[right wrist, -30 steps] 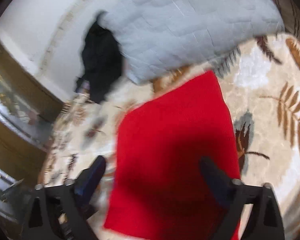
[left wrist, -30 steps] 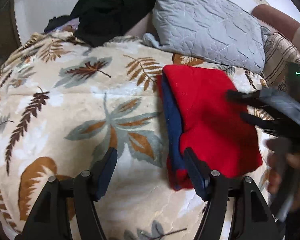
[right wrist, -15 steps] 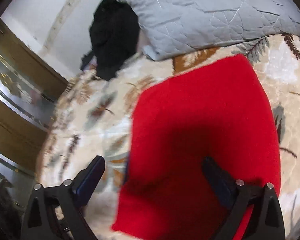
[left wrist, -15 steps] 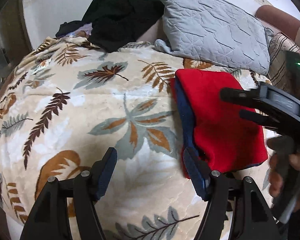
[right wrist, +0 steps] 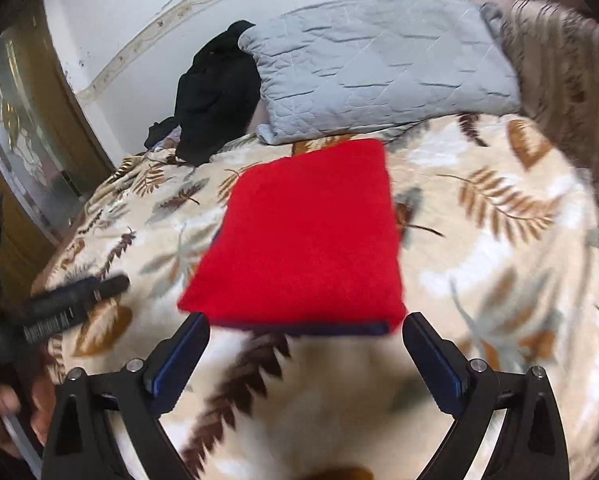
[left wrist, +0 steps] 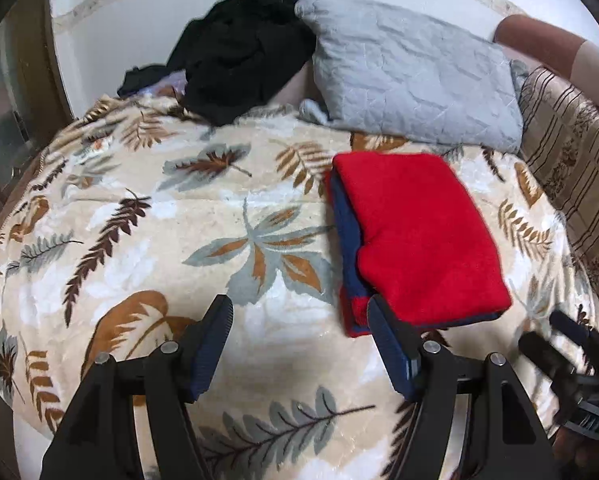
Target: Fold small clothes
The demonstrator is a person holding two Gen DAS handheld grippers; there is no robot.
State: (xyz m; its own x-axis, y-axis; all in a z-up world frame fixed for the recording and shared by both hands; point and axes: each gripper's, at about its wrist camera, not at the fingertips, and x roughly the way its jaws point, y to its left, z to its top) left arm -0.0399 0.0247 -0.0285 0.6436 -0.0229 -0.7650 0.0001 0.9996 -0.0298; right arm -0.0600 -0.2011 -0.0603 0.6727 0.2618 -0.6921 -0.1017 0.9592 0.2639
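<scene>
A folded red garment [left wrist: 415, 232] with dark blue edging lies flat on the leaf-patterned blanket [left wrist: 159, 240], right of centre in the left wrist view. It also shows in the right wrist view [right wrist: 311, 236], just beyond the fingertips. My left gripper [left wrist: 299, 344] is open and empty, held near the garment's near left corner. My right gripper [right wrist: 305, 354] is open and empty, held just short of the garment's near edge. The right gripper also shows in the left wrist view [left wrist: 559, 344] at the lower right, and the left gripper shows in the right wrist view [right wrist: 79, 292] at the left.
A grey quilted pillow [left wrist: 411, 76] lies at the head of the bed behind the garment. A heap of black clothes [left wrist: 239, 52] lies left of it. A striped cushion [left wrist: 571, 168] is at the right. A wooden door [right wrist: 23, 152] stands at the left.
Both grippers have drawn back from the red garment. The right gripper, which was over the garment, is now off its near edge. The garment stays folded on the blanket.
</scene>
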